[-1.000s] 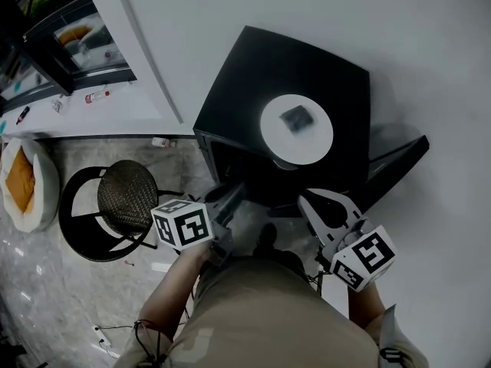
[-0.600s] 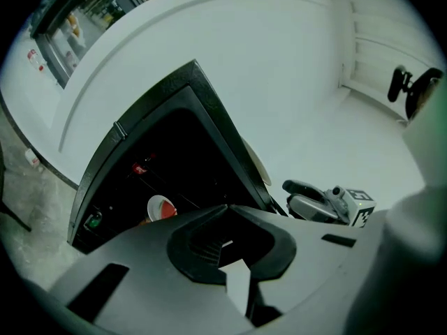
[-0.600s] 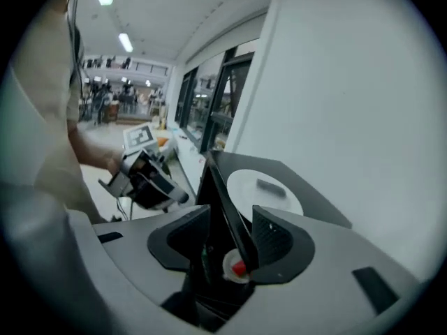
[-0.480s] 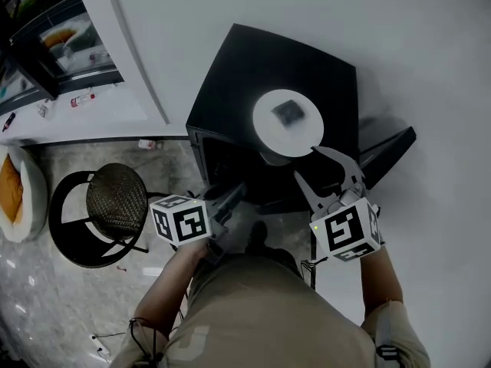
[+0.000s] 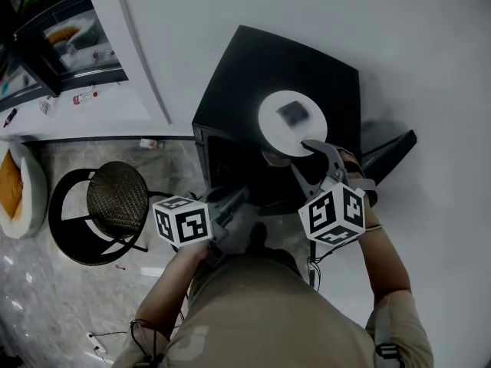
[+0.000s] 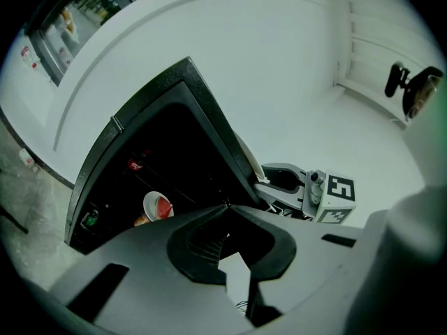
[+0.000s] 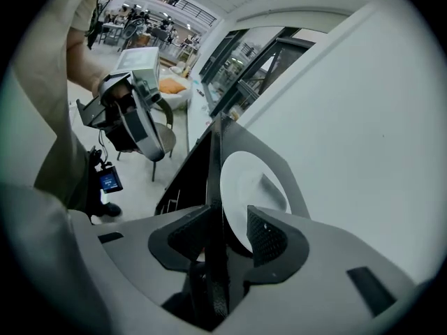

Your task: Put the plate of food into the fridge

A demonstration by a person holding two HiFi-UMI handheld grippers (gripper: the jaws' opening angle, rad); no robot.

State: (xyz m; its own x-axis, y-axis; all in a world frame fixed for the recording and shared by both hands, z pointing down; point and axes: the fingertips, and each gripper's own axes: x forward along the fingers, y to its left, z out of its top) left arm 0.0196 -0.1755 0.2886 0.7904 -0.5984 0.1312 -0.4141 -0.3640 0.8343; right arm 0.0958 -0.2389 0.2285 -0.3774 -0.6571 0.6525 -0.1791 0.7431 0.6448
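Note:
A white plate (image 5: 292, 121) with a dark piece of food (image 5: 292, 114) lies on top of the black mini fridge (image 5: 253, 67). My right gripper (image 5: 303, 158) is at the plate's near edge. Its jaws have just been opening and stand open, with the plate's rim (image 7: 251, 187) and the fridge's top edge between them; in the right gripper view (image 7: 227, 236) the pads do not press. My left gripper (image 5: 239, 196) is shut on nothing, low in front of the fridge's open front. The left gripper view (image 6: 225, 204) looks into the dark interior.
The fridge door (image 5: 391, 153) hangs open to the right. Inside sit a small white dish of red food (image 6: 158, 206) and a red can (image 6: 135, 164). A round black chair (image 5: 115, 202) stands at the left, and a white counter (image 5: 115, 102) runs behind it.
My right gripper has moved up from beside my body to the plate's near edge and has rolled, so its marker cube faces differently. The left gripper has stayed put.

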